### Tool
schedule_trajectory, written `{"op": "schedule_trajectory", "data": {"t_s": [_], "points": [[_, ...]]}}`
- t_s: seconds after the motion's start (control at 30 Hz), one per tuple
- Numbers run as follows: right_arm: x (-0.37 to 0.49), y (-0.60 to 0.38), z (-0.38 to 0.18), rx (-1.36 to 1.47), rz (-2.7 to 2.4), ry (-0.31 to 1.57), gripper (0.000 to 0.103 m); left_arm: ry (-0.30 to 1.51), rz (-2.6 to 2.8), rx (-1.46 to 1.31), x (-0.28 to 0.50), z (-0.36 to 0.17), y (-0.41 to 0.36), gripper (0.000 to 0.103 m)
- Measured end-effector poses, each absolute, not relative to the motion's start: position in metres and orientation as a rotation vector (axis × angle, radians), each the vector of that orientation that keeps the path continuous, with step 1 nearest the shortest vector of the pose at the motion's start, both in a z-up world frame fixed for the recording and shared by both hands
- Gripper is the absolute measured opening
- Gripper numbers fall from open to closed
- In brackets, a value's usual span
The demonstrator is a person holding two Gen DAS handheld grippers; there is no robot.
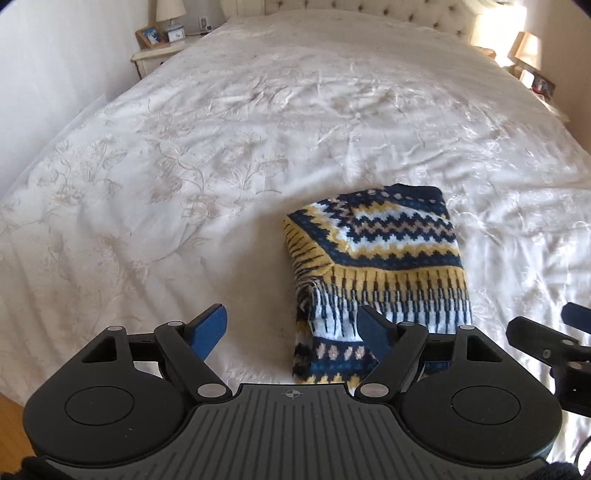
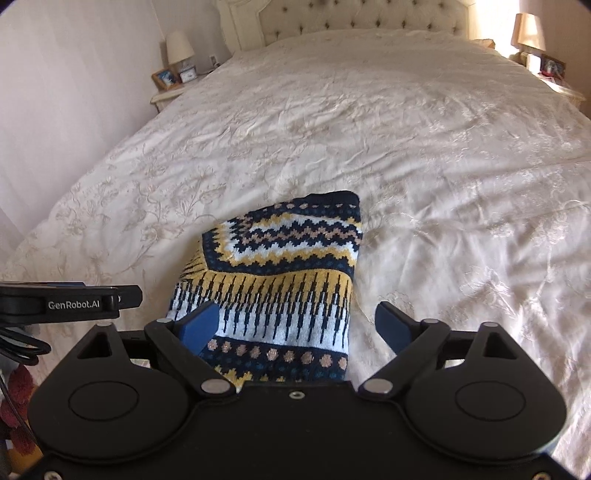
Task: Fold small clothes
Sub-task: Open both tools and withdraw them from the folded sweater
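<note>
A folded knit sweater (image 1: 376,251), patterned in navy, yellow and white, lies flat on the cream bedspread (image 1: 221,147) near the bed's front edge. My left gripper (image 1: 290,312) hovers over the sweater's left edge, open, with nothing between its blue pads (image 1: 210,328). In the right wrist view the same sweater (image 2: 288,258) lies below my right gripper (image 2: 295,306), which stands wide open above its near end, pads (image 2: 393,326) clear of the knit. Part of the right gripper (image 1: 546,339) shows at the left wrist view's right edge. The left gripper (image 2: 74,295) shows at the right wrist view's left edge.
The wide bed runs back to a tufted headboard (image 2: 369,18). A nightstand (image 1: 155,55) with a lamp, a clock and a photo frame stands at the back left. Another lamp (image 2: 530,33) stands at the back right. Wooden floor (image 1: 11,421) shows at the bottom left.
</note>
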State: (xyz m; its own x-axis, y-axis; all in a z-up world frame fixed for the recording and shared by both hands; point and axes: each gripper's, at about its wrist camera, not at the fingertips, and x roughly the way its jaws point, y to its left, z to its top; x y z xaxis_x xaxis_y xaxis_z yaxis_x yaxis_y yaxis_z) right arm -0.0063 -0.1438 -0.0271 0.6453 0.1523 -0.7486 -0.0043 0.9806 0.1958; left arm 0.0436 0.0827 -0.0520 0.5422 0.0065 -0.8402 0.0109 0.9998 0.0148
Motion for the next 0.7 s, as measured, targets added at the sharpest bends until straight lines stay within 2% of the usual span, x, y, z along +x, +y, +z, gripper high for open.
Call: {"op": "schedule_trajectory", "data": {"t_s": [0.17,0.7], "points": [[-0.025,-0.145,-0.017,0.216,0.057,0.842,0.103,0.991,-0.018,0.003,0.03,-0.044,0.082,0.076],[-0.069,-0.133,0.001,0.198,0.04,0.794,0.102,0.986,0.026,-0.01,-0.014,-0.034,0.088,0.076]]}}
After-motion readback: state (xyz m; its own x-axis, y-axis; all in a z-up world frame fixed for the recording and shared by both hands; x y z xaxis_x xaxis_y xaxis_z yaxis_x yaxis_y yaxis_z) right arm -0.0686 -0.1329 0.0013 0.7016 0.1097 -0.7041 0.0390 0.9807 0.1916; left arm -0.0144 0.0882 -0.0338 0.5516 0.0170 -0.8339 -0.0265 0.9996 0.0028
